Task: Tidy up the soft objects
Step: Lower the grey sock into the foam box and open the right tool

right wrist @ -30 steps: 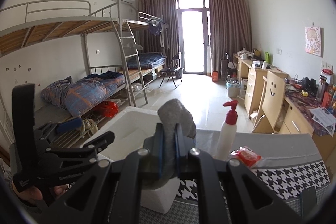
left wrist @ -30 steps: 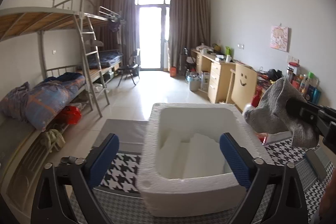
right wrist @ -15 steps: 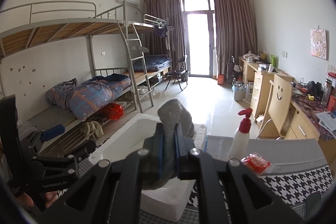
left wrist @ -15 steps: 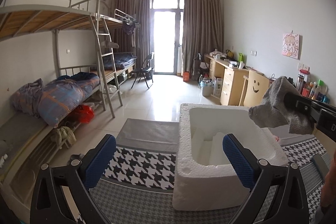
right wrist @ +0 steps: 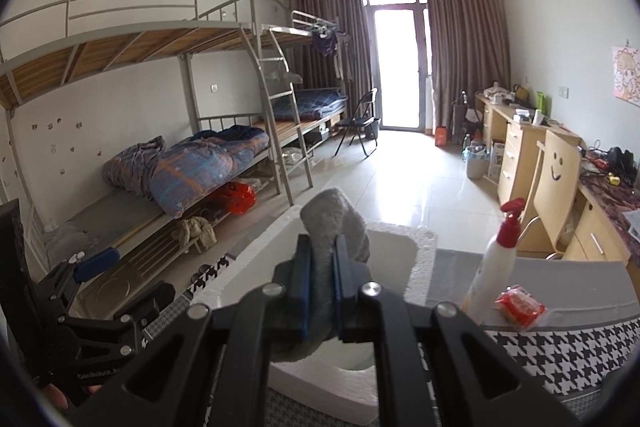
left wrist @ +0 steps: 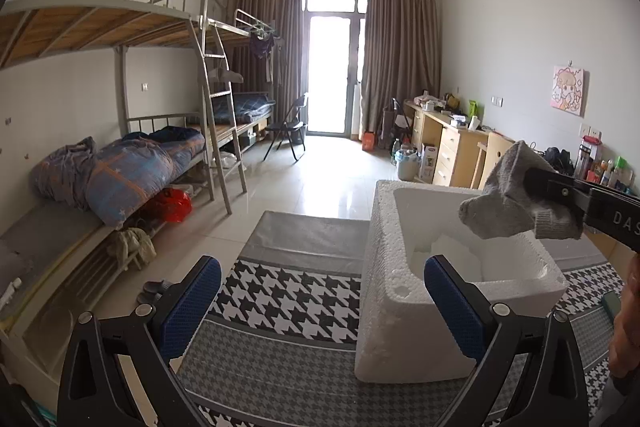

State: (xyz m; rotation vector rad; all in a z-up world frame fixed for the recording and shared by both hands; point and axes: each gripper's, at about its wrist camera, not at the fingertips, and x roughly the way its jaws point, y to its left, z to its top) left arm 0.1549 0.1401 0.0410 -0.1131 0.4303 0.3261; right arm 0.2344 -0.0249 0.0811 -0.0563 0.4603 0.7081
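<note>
Where lettering shows, it is scant: white capitals "DAS" run along the black arm of the right claw (right wrist: 320, 283) as it enters the left wrist view, cut off by the frame edge, and pale print on the body of the left claw (left wrist: 322, 297), seen from the right wrist view, is too small to read. A black smiley face is drawn on the back of the wooden chair (right wrist: 558, 167) far ahead and to the right of the right claw. The pink cartoon picture (left wrist: 568, 90) on the wall carries no legible words.

The grey sock (right wrist: 334, 227) is a soft, ribbed knit, bunched and folded. Its rounded toe end rises above the blue pads, a limp fold droops below them, and from the left wrist view a ribbed cuff hangs at its lower edge. The right claw pinches it, pads pressed into the cloth from both sides, and holds it in the air over the open white foam box (left wrist: 400, 291).

The left claw is spread wide with nothing between its blue pads; the foam box stands just ahead of its right pad on the houndstooth cloth of the desk (left wrist: 288, 291). To the right of the right claw, a white pump bottle (right wrist: 494, 263) with a red top stands upright, with a red packet (right wrist: 519, 307) just beside it.
</note>
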